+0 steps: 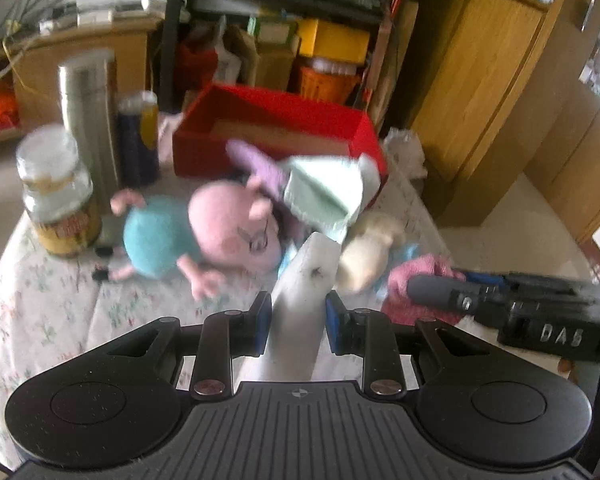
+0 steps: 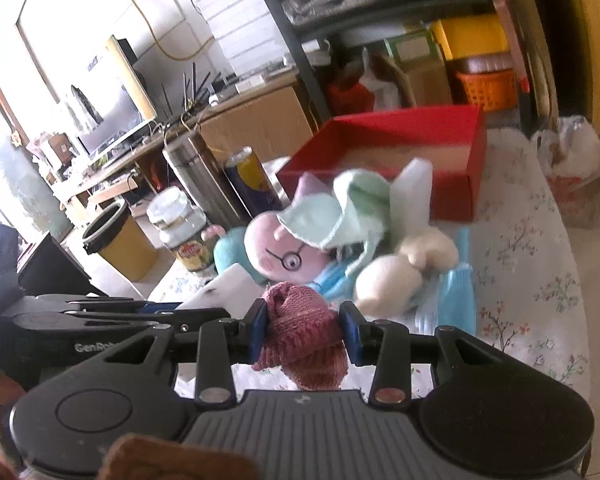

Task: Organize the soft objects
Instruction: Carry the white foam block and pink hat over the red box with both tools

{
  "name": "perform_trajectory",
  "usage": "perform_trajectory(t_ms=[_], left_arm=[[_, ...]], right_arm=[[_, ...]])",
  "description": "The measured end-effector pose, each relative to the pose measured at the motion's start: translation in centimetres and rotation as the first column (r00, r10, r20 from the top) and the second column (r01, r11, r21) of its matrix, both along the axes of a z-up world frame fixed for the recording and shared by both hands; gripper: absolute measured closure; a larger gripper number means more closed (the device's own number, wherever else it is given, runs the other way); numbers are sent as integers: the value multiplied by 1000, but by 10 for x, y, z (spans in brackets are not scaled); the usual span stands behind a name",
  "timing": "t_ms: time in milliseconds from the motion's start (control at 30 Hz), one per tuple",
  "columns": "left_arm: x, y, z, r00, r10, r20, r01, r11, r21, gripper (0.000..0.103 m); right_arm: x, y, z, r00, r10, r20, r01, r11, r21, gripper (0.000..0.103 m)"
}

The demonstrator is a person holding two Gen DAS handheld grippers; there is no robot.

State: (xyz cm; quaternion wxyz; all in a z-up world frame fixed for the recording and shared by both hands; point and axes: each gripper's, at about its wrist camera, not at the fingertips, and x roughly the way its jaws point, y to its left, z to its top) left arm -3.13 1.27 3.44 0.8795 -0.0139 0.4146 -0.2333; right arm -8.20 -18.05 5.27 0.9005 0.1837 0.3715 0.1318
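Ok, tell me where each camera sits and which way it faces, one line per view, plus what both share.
Left wrist: mounted on the left tool, looking forward and down over the floral tablecloth to the red cardboard box; its fingers grip a white foam block, and the right tool enters at right.
Right wrist: mounted on the right tool, facing the same box; it grips a pink knitted cloth, with the left tool at left.
Shared: pink pig plush toy, pale green cloth, steel flask.
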Motion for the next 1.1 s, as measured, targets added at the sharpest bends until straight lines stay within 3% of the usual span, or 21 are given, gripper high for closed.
perform_trajectory(t_ms=[133, 433, 600, 700, 1100], left_arm=[[-1, 6, 18, 999, 16, 52, -12, 997, -72, 75], [18, 9, 40, 993, 98, 71, -84, 980, -178, 75], [30, -5, 69, 982, 102, 159, -65, 973, -223, 75], [46, -11, 74, 980, 103, 168, -53, 960, -276, 75], [84, -22, 79, 966, 131, 223, -68, 960, -271, 74]], right_arm=[[-4, 5, 16, 999, -17, 40, 19, 999, -39, 92], [11, -1, 50, 989, -56, 134, 61, 997, -38, 92], [21, -12, 70, 974, -106, 202, 109, 994, -6, 92], [30, -17, 78, 965, -129, 228, 135, 991, -13, 92], [69, -41, 87, 946, -190, 264, 206, 978, -34, 92]])
